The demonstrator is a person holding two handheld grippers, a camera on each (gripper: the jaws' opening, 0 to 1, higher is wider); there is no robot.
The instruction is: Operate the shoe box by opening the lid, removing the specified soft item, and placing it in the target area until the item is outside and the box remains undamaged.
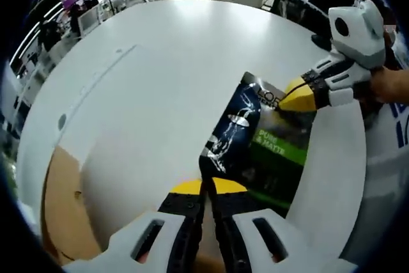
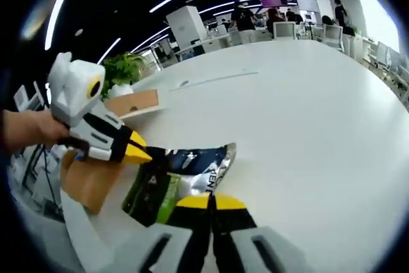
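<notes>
A soft foil bag point(image 1: 255, 145), dark blue, silver and green, hangs stretched between both grippers over the white table point(image 1: 166, 68). My left gripper point(image 1: 208, 187) is shut on its near corner. From the right, my right gripper point(image 1: 289, 100) is shut on the bag's far edge. In the right gripper view the bag point(image 2: 185, 174) lies just ahead of the right gripper point(image 2: 211, 201), which pinches its edge, while the left gripper point(image 2: 142, 151) bites it from the left. The brown cardboard shoe box point(image 1: 61, 209) sits at the lower left, its body point(image 2: 89, 180) and raised flap point(image 2: 131, 103) behind the bag.
The table point(image 2: 300, 113) is wide, round-ended and bare ahead. A potted plant point(image 2: 124, 68) stands beyond the box. Chairs and people point(image 2: 281, 20) sit at the far end. A hand point(image 2: 25, 129) holds the left gripper.
</notes>
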